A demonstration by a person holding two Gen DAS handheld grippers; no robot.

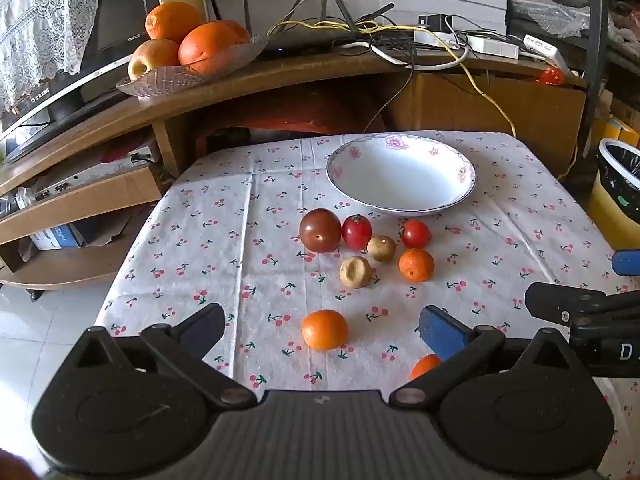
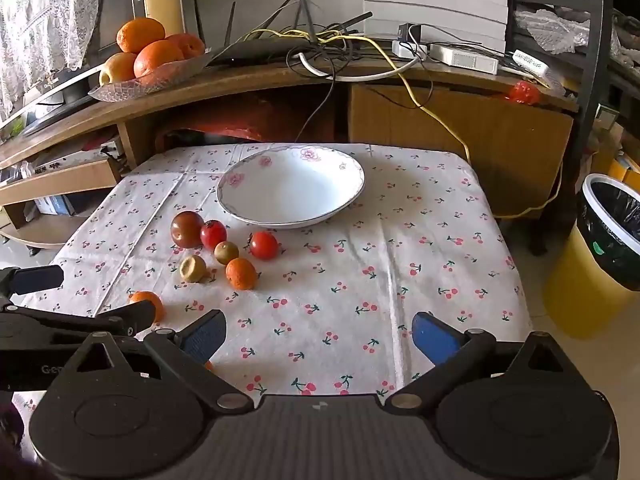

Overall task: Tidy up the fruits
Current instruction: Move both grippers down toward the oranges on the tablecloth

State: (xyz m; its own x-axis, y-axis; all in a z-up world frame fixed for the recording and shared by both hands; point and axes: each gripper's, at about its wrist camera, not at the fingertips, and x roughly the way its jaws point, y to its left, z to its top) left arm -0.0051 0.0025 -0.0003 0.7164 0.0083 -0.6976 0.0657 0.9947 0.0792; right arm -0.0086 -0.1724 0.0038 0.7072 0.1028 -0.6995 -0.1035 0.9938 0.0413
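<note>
A: What fruit is on the cherry-print tablecloth (image 1: 248, 240)?

B: In the middle of the left wrist frame there is a loose cluster: one dark reddish-brown plum (image 1: 320, 230), glossy, with a small pale spot; two shiny red tomatoes (image 1: 356, 232) (image 1: 415, 234) with green stems; two dull tan-brown fruits (image 1: 381, 248) (image 1: 355, 271), the nearer one showing a hollow dimple; and one small rough-skinned tangerine (image 1: 416, 265).

A: Any others?

B: A second tangerine (image 1: 324, 329) lies alone lower in the frame, and a third (image 1: 425, 365) peeks out at the lower right, partly hidden behind the blue finger pad. That makes three tangerines, eight fruits in all.

A: And the dish?

B: One white bowl (image 1: 401, 175) with a pink floral rim sits above the cluster, empty, at centre right.

A: The tongs?

B: The left gripper (image 1: 322, 330) is spread wide, holding nothing, with the lone tangerine in the gap between its fingers. The right gripper (image 2: 319, 334) is also spread wide over bare cloth at the lower centre of its own frame, holding nothing.

A: The background?

B: At the upper left, a glass dish (image 1: 160, 82) on a wooden shelf holds large oranges (image 1: 208, 46).
</note>
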